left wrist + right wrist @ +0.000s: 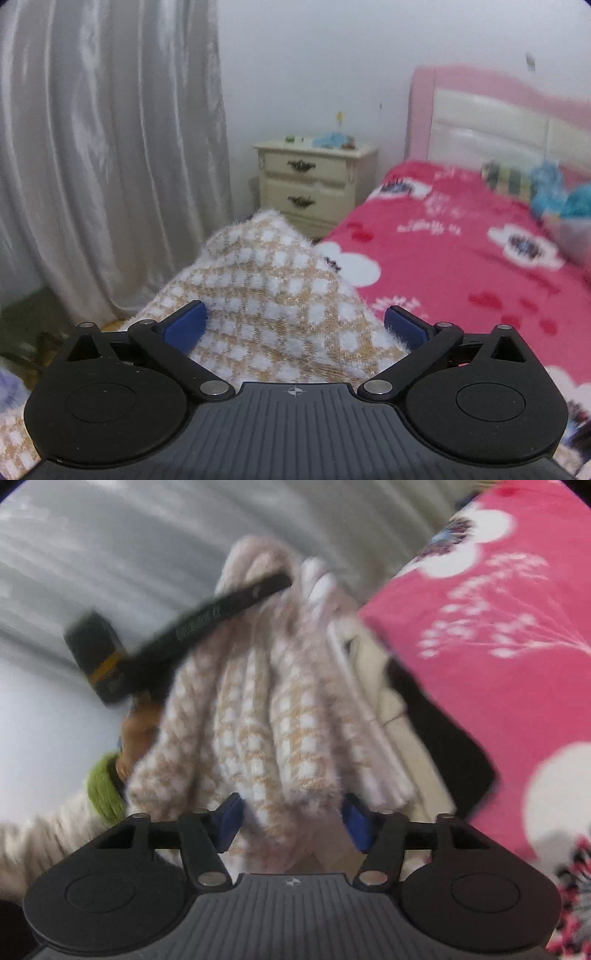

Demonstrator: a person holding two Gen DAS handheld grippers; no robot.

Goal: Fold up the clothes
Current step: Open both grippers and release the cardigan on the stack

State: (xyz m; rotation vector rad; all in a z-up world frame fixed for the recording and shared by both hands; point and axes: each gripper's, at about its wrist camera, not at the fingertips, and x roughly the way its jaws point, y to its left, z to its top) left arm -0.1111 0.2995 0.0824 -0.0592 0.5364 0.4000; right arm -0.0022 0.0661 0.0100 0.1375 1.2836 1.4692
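Note:
A fluffy tan-and-white checked sweater (266, 288) rises in a peak just ahead of my left gripper (295, 317). Its blue pads stand wide apart, and the knit lies loosely between them, so this gripper is open. In the right wrist view the same sweater (258, 709) hangs in long folds, draped over the black bar of the other gripper (221, 605), which a hand (136, 734) holds. The lower folds drop between the pads of my right gripper (293, 812). The knit looks loose there, not squeezed. This view is blurred.
A bed with a pink flowered cover (461, 258) fills the right side and has a pink headboard (480, 110). Blue and striped items (546, 192) lie near its head. A cream nightstand (314, 177) and a grey curtain (110, 147) stand beyond. Cream and black cloth (399, 709) hangs at the bed's edge.

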